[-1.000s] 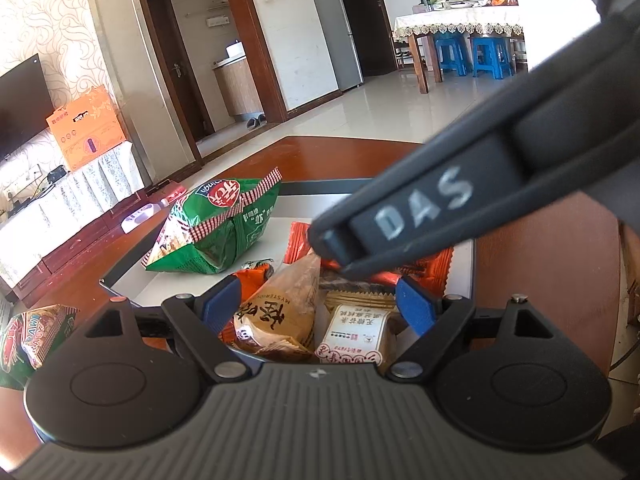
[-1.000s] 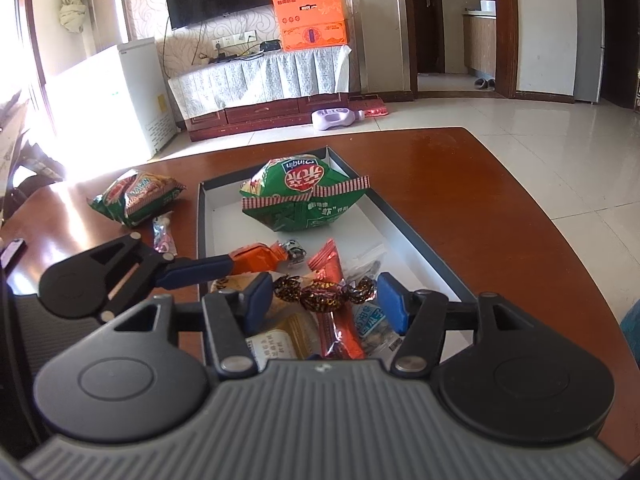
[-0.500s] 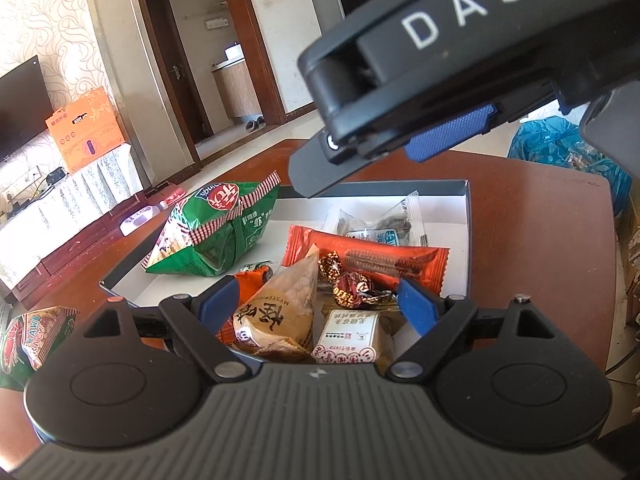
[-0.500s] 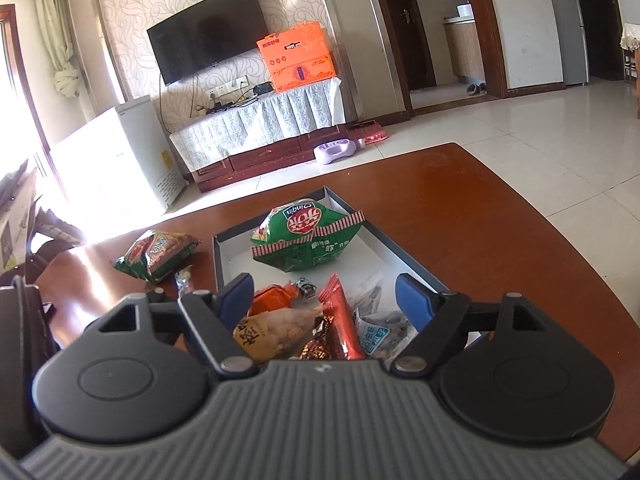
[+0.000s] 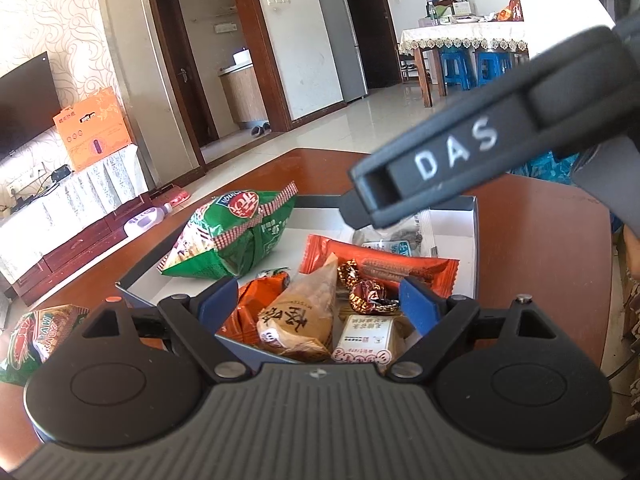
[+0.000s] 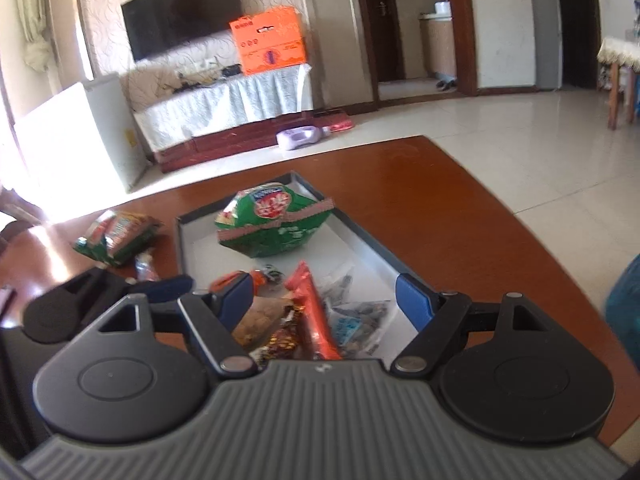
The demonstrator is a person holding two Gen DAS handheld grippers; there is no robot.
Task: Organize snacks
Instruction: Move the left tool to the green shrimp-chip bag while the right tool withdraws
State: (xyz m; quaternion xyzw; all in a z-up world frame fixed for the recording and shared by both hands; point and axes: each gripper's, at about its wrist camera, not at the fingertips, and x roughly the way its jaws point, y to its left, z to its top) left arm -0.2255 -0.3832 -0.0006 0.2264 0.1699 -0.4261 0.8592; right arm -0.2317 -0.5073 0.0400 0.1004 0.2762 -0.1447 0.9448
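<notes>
A white tray (image 5: pixel 474 236) with a dark rim sits on the brown table. It holds a green chip bag (image 5: pixel 230 236), an orange wafer pack (image 5: pixel 384 264), a tan pastry pack (image 5: pixel 302 316), foil candies (image 5: pixel 370 294) and a small white box (image 5: pixel 366 344). My left gripper (image 5: pixel 318 300) is open and empty over the tray's near end. My right gripper (image 6: pixel 324 302) is open and empty above the tray (image 6: pixel 360 236); its finger (image 5: pixel 460 160) crosses the left wrist view. The green bag (image 6: pixel 272 224) also shows in the right wrist view.
A second snack bag (image 5: pixel 36 334) lies on the table left of the tray, seen too in the right wrist view (image 6: pixel 116 232) beside a small wrapped snack (image 6: pixel 146 266). A blue bag (image 6: pixel 624 304) sits past the table's right edge.
The right gripper let go of the foil candies into the tray, rose, then swung back across the left view. The left gripper stayed still.
</notes>
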